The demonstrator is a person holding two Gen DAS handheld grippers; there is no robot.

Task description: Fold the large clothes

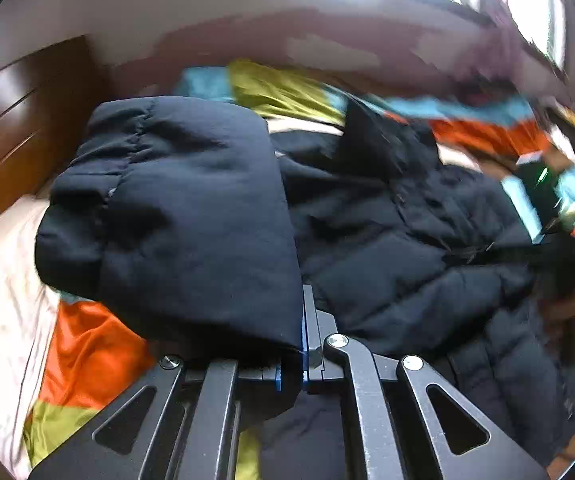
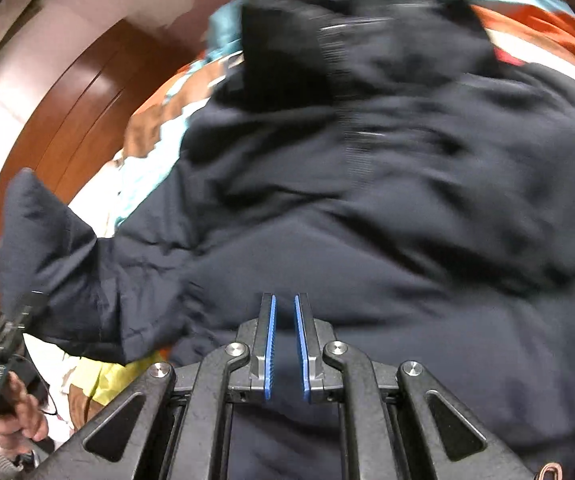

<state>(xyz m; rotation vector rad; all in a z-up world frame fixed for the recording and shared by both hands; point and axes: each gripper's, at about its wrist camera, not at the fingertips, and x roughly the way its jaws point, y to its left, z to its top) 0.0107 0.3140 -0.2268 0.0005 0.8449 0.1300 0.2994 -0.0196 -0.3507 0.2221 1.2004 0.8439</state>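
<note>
Navy puffer jacket (image 2: 367,208) is spread on a multicoloured bedspread (image 1: 91,352), ahead of both jaw sets. Its sleeve (image 1: 175,216) is pinched between the pressed-together jaws of the left gripper (image 1: 301,344) and held raised, presumably to be folded across the body. Right gripper (image 2: 285,344) is held over the hem, jaws slightly parted, nothing gripped. Motion blur throughout.
</note>
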